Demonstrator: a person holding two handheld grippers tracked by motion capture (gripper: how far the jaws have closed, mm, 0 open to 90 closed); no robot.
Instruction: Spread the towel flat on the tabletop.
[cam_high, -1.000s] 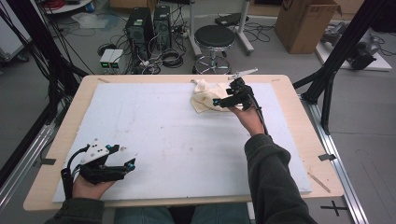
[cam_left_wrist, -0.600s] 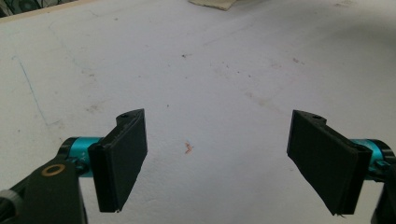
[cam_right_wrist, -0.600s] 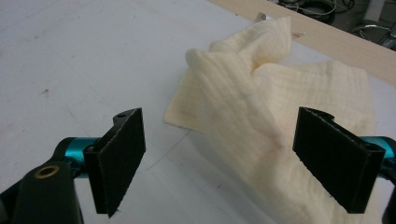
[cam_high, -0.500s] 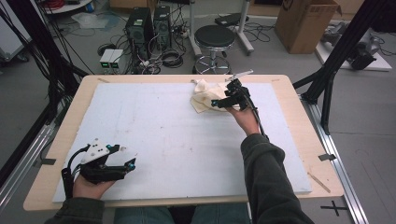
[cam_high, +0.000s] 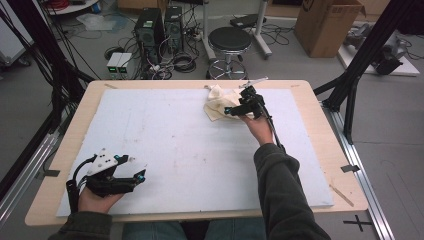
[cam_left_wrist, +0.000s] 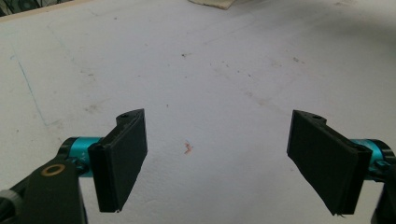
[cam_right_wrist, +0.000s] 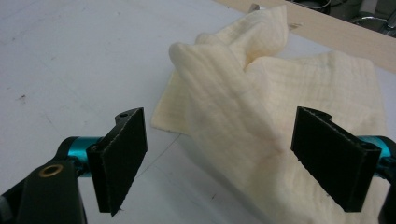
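Note:
A crumpled cream cloth (cam_high: 216, 101) lies at the far middle of the white board (cam_high: 180, 145). My right gripper (cam_high: 231, 111) hovers at the cloth's right side, open, its jaws wide apart. In the right gripper view the cloth (cam_right_wrist: 247, 112) rises in folds between and beyond the jaws, and nothing is gripped. My left gripper (cam_high: 141, 172) rests at the board's near left corner, open. The left gripper view has bare stained board (cam_left_wrist: 210, 84) between the jaws and a corner of the cloth (cam_left_wrist: 212, 3) at the top edge.
The board lies on a wooden table (cam_high: 320, 120). Behind the table stand a black stool (cam_high: 230, 40), computer towers (cam_high: 159, 25) and cables. A cardboard box (cam_high: 327, 22) sits at the back right. Black frame posts (cam_high: 365, 55) flank the table.
The right gripper has shifted slightly left and nearer over the cloth. The left gripper has stayed where it was.

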